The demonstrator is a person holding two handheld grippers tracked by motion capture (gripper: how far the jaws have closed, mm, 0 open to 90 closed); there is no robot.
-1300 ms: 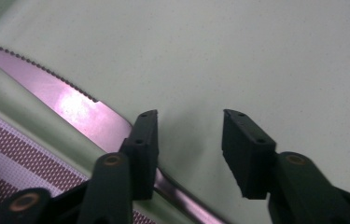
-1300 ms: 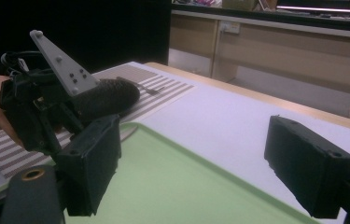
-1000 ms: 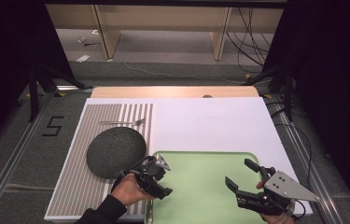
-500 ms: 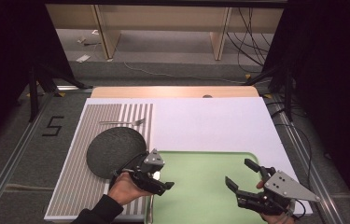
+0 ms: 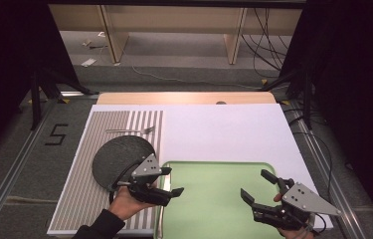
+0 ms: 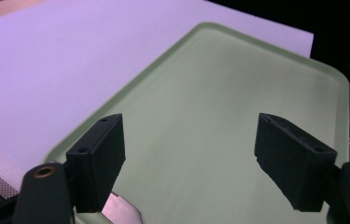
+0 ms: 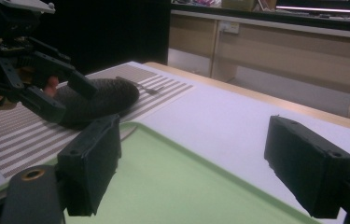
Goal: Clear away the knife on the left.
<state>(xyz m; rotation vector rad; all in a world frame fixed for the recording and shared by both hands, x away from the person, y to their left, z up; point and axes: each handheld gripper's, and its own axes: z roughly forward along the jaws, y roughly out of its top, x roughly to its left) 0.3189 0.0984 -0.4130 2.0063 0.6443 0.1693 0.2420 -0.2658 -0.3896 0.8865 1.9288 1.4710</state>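
My left gripper hovers over the left edge of a green tray, beside a dark round plate on a striped placemat. Its jaws have just been opening and stand wide apart with nothing between them; through them I see the bare tray. A shiny metal piece lies under them at the tray's corner; what it is I cannot tell. My right gripper is open over the tray's right part, holding nothing. From its view the left gripper hangs in front of the plate.
A fork lies on the placemat beyond the plate. A white board covers the table behind the tray. Wooden shelving and cables stand beyond the far edge, with dark frame posts on both sides.
My left gripper has risen a little and drawn slightly left, with its jaws spread wider. The right gripper has kept still.
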